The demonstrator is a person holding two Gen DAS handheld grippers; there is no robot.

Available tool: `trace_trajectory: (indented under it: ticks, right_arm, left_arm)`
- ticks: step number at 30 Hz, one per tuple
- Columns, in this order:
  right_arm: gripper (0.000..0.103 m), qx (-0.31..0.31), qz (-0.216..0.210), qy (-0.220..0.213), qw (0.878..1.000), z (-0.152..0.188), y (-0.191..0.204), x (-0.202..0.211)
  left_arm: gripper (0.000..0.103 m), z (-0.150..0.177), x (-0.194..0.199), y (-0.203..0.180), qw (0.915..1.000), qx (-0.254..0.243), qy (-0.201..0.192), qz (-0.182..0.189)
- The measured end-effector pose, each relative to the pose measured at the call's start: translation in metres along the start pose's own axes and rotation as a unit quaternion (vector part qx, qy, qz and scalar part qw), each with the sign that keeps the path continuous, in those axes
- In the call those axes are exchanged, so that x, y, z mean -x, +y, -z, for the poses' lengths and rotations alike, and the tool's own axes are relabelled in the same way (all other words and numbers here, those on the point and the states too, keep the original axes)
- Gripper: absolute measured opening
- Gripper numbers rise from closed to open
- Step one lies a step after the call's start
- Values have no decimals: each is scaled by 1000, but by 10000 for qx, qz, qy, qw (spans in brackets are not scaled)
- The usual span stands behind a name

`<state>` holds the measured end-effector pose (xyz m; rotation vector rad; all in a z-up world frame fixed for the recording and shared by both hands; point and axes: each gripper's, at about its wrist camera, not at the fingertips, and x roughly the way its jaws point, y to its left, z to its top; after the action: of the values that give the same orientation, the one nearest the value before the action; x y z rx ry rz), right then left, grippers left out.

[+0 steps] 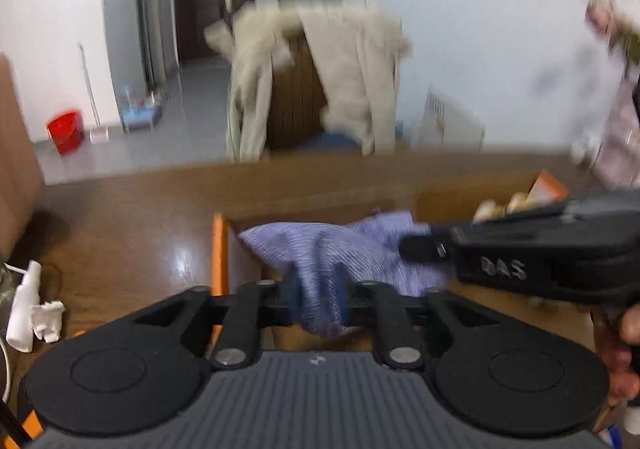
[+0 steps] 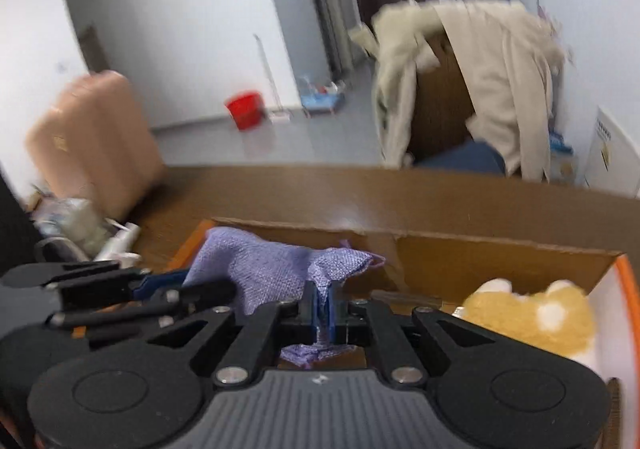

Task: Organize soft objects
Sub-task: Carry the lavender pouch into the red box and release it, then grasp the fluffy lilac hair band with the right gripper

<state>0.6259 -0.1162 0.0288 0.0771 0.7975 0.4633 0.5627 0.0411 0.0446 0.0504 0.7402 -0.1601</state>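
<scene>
A purple woven cloth hangs stretched between my two grippers above an open cardboard box. My left gripper is shut on one end of the cloth. My right gripper is shut on the other end of the cloth; it also shows in the left wrist view, coming in from the right. A yellow and white plush toy lies inside the box on its right side.
The box stands on a brown wooden table. A white bottle and crumpled tissue lie at the table's left. A chair draped with a beige coat stands beyond the table. A peach suitcase stands left, a red bucket farther back.
</scene>
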Motion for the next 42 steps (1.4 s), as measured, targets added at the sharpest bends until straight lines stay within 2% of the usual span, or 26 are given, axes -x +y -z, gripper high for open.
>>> trace_trajectory:
  ticks: [1, 3, 4, 5, 8, 10, 11, 14, 17, 19, 20, 22, 26, 30, 33, 37, 40, 42]
  right_arm:
    - [14, -36, 69, 99, 9999, -1, -1, -9]
    - [16, -221, 113, 217, 9995, 5, -5, -19]
    - [22, -310, 136, 280, 9990, 6, -7, -22]
    - [24, -408, 112, 338, 9985, 9, -9, -23]
    - [24, -442, 54, 190, 9988, 9, -13, -15]
    - [24, -308, 184, 116, 9993, 8, -9, 1]
    - [27, -268, 190, 68, 9994, 7, -7, 10]
    - [37, -102, 255, -201, 9994, -3, -4, 49]
    - [42, 99, 384, -537, 9978, -9, 0, 103]
    - [50, 203, 459, -732, 9961, -8, 2, 144]
    - [57, 277, 509, -828, 9949, -6, 3, 163]
    - [62, 452, 660, -1051, 9912, 3, 6, 204]
    - [66, 558, 817, -1303, 9865, 27, 6, 264]
    - [66, 522, 795, -1492, 9842, 53, 13, 305]
    - [72, 672, 703, -1680, 9810, 78, 21, 331]
    - [74, 929, 588, -1915, 9753, 127, 36, 360]
    - [79, 938, 464, -2080, 9725, 167, 42, 376]
    - [81, 899, 414, -2192, 9706, 200, 46, 386]
  left_arm:
    - [38, -1, -1, 2, 9999, 109, -24, -11]
    - [44, 3, 6, 1, 9992, -8, -380, -79]
    - [44, 4, 7, -1, 9988, -131, -450, -134]
    - [44, 6, 9, -3, 9983, -187, -538, -119]
    - [50, 5, 11, -1, 9978, -129, -649, -25]
    - [51, 3, 17, 1, 9971, 34, -753, -73]
    - [51, 2, 22, 2, 9971, 59, -756, -69]
    - [51, -6, 52, 9, 9965, 314, -781, -15]
    - [53, -8, 104, 10, 9948, 305, -965, -66]
    - [62, -5, 140, 10, 9934, 354, -1091, -70]
    - [64, -3, 158, 9, 9926, 357, -1157, -40]
    - [66, 4, 195, 9, 9909, 322, -1303, -31]
    - [69, 22, 248, 0, 9875, 234, -1547, -175]
    - [72, 46, 284, -12, 9845, 228, -1713, -313]
    - [77, 76, 308, -22, 9811, 84, -1897, -377]
    - [79, 131, 334, -34, 9753, -58, -2142, -529]
    - [86, 174, 351, -35, 9720, 37, -2308, -434]
    - [87, 203, 361, -36, 9713, -14, -2349, -368]
